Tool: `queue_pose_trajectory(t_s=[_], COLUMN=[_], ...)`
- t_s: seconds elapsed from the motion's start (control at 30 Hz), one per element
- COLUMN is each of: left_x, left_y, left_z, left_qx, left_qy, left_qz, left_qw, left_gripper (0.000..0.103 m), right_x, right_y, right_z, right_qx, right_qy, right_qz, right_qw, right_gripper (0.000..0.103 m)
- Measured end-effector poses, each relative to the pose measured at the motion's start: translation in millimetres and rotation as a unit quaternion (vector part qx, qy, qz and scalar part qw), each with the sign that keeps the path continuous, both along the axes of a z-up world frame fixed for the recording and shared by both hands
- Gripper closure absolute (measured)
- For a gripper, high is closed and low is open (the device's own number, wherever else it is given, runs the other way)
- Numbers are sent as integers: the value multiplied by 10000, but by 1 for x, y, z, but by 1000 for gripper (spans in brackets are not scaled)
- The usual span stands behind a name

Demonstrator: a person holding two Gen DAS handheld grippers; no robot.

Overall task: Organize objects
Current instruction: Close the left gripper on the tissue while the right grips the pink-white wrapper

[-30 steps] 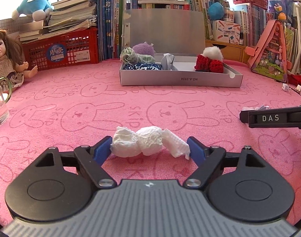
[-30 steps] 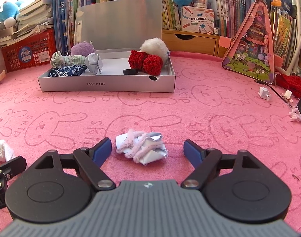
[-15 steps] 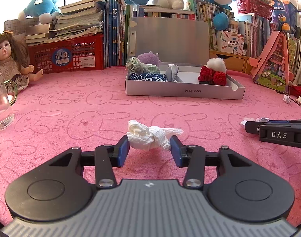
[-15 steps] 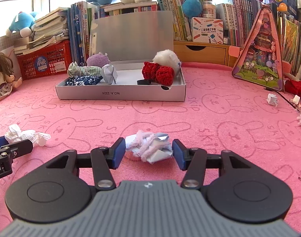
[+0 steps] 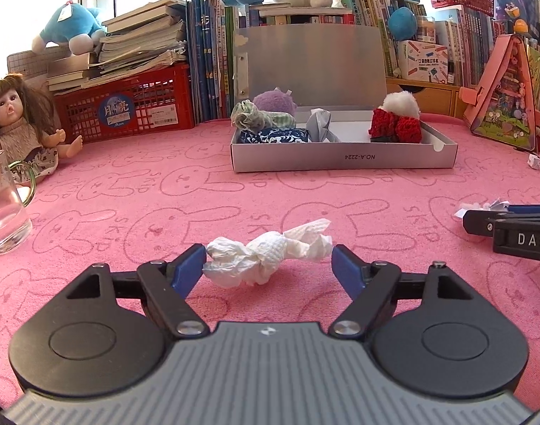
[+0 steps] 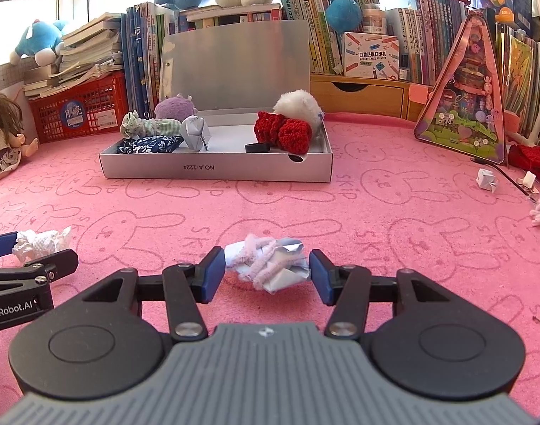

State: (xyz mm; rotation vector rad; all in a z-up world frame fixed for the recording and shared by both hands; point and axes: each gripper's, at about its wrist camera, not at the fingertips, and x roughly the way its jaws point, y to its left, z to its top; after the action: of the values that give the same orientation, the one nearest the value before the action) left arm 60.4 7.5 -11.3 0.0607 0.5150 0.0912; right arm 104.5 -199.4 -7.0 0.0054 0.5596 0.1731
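At lower centre of the left wrist view, the left gripper (image 5: 268,265) has just opened its jaws; the crumpled white tissue (image 5: 266,256) lies between them on the pink table (image 5: 128,212), touching only the left pad. The right gripper (image 6: 266,271) pinches a paper-and-pipe-cleaner bundle (image 6: 268,262) at lower centre; the open box (image 6: 216,170) sits beyond, upper centre.

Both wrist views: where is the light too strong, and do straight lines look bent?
Left wrist view: the window at top left is blown out to white, and the pink mat curves toward the edges. Right wrist view: the same white glare at top left, the book spines at right lean inward; the grey box in the middle stays sharp.
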Motion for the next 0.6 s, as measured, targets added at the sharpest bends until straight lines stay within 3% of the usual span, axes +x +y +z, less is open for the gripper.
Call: queue_pose_trajectory(t_s=[0.13,0.3,0.43,0.5,0.6], left_x=[7,16,22,20,18], left_y=[1,5,5,4,5], left_z=[1,7,4,2,2], left_qx=[-40,-107,-66,-36,-18], left_qy=[108,54,257,251,195], left_qz=[151,243,159,166,164], left_qw=[9998,9996,9995,9995,9997], left_gripper=[21,21,21,23,36], right_x=[-2,-4,-1,-1,-2], right_y=[6,34,46,51,57], right_z=[3,5,4,3,3], right_qx=[196,-20,-56,-61,-94], right_qy=[97,34,83,100,106], right_qz=[112,412,482,541,635], right_qw=[9997,9991,9988,9985,9979], right_gripper=[46,46,46,46,46])
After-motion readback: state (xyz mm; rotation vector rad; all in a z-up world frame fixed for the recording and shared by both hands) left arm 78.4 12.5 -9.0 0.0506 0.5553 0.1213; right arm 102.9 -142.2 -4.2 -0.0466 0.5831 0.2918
